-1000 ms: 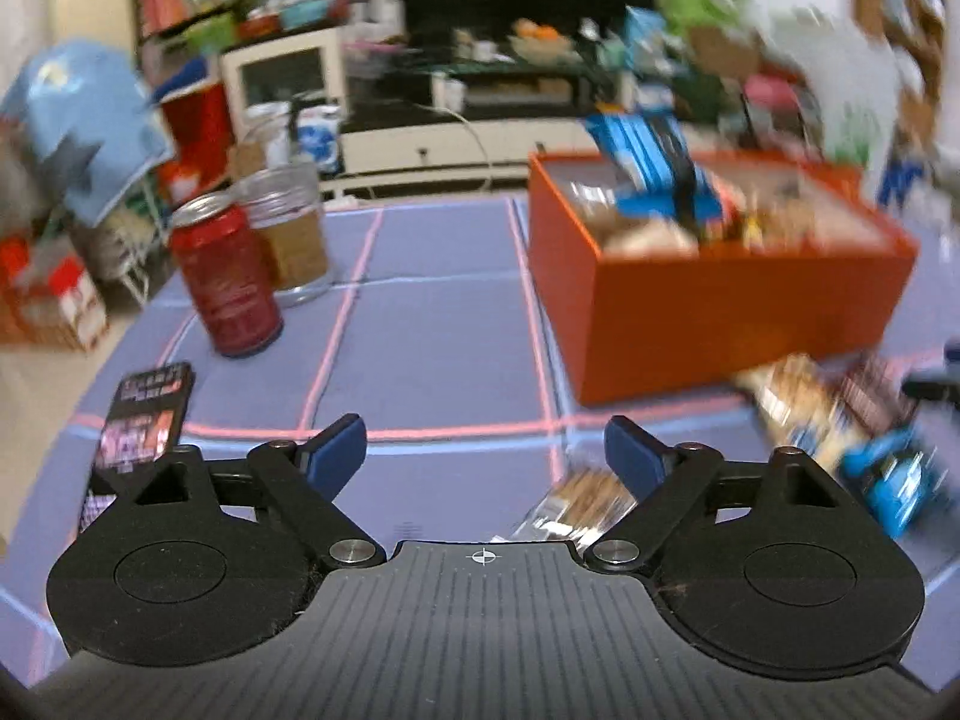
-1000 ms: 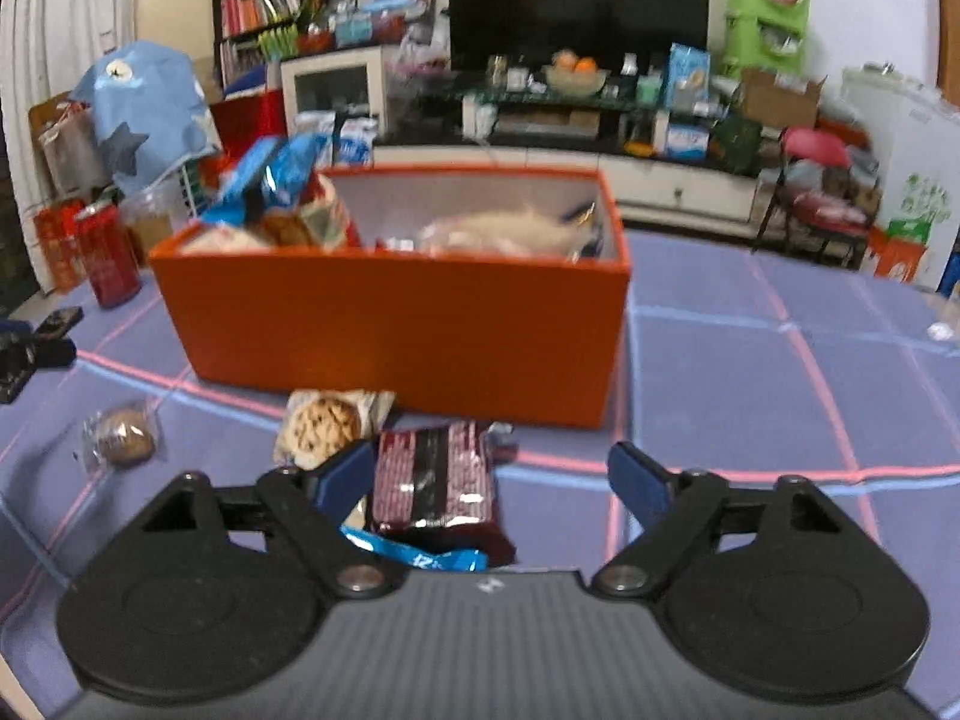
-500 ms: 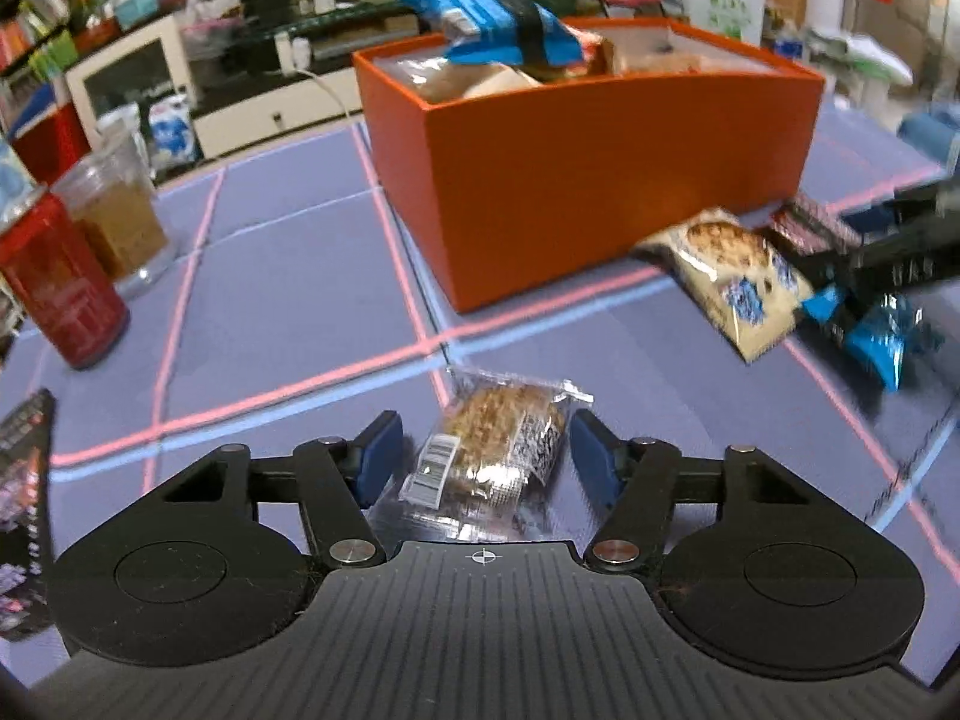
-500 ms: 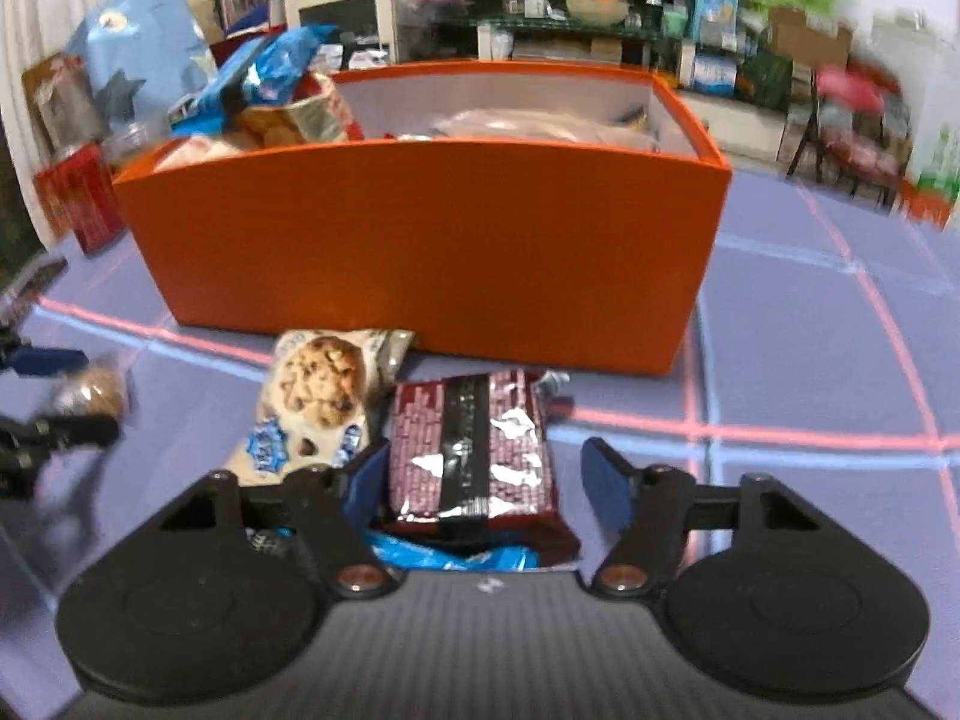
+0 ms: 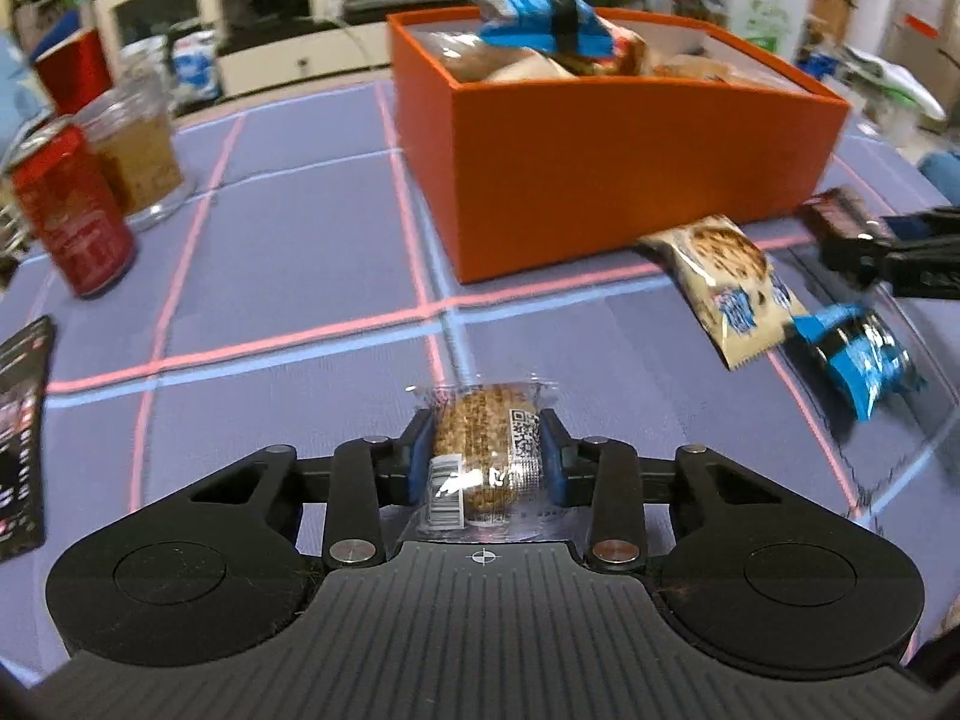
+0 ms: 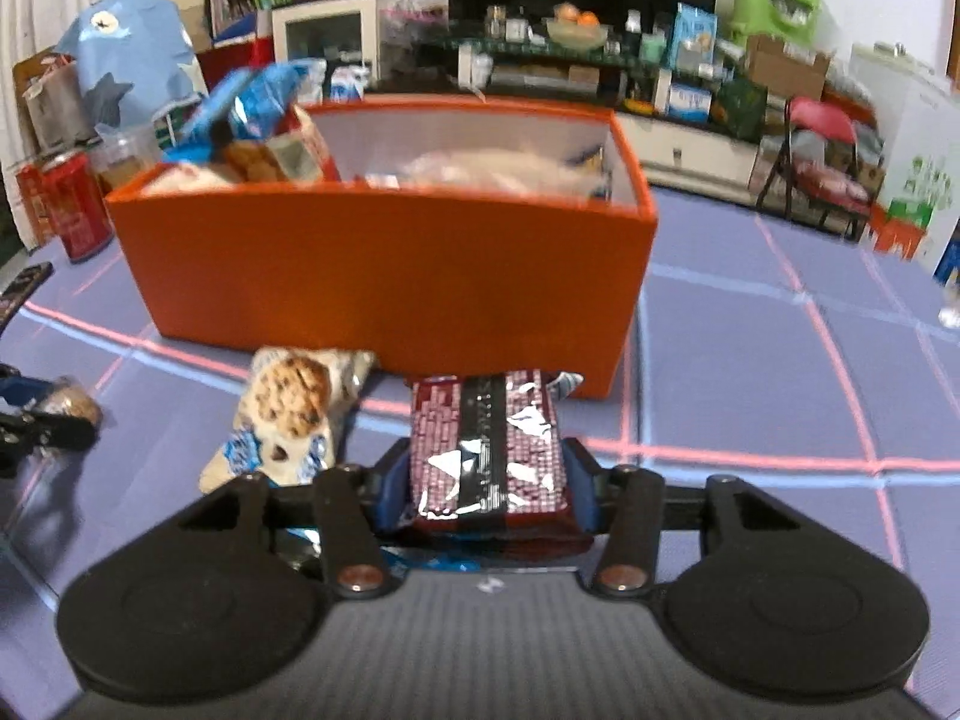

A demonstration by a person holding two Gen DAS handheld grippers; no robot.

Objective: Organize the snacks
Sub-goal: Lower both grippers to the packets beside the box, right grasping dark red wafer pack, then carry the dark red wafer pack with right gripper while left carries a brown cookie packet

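Now my left gripper (image 5: 485, 456) is clamped on a clear-wrapped biscuit (image 5: 480, 456), just above the purple cloth (image 5: 288, 252) in front of the orange box (image 5: 630, 180). My right gripper (image 6: 489, 480) is closing its jaws on a dark red foil packet (image 6: 487, 438); the pads touch both its sides. A cookie bag (image 6: 288, 414) lies beside it, near the box.

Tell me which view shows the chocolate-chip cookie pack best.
Left wrist view: the cookie pack lies whole and unobstructed on the mat beside the orange box, picture and blue logo both readable. In the right wrist view the pack is closer, but its lower end is hidden behind the right gripper.
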